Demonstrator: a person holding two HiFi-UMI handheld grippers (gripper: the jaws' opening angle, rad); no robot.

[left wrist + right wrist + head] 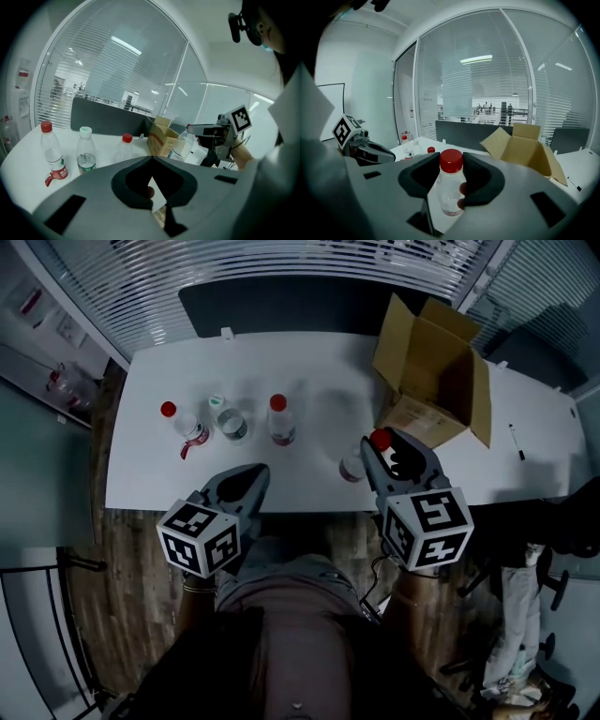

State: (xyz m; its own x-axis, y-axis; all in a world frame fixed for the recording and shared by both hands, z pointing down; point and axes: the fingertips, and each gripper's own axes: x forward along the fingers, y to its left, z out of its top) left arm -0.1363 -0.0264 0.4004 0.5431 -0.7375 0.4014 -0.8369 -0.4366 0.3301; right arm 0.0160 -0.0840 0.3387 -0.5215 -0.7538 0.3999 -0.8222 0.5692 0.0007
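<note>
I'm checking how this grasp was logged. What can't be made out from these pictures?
Held bottle: base hidden behind the right tongs, right gripper view; whether it touches the table is unclear.
White-capped bottle: label print too small, head view.
Cardboard box: its bottom hidden by the near wall, head view.
Left tongs: their own body blocks the table below, left gripper view.

2 hand-held grippers. The left gripper and right gripper each have a light grey, wedge-shaped shell, with black notched pads lining the jaws. At each gripper's rear sits a white cube printed with black square markers. A thin cable trails below the right cube. Behind the grippers, the person wears a brownish-grey top and a black head camera.
</note>
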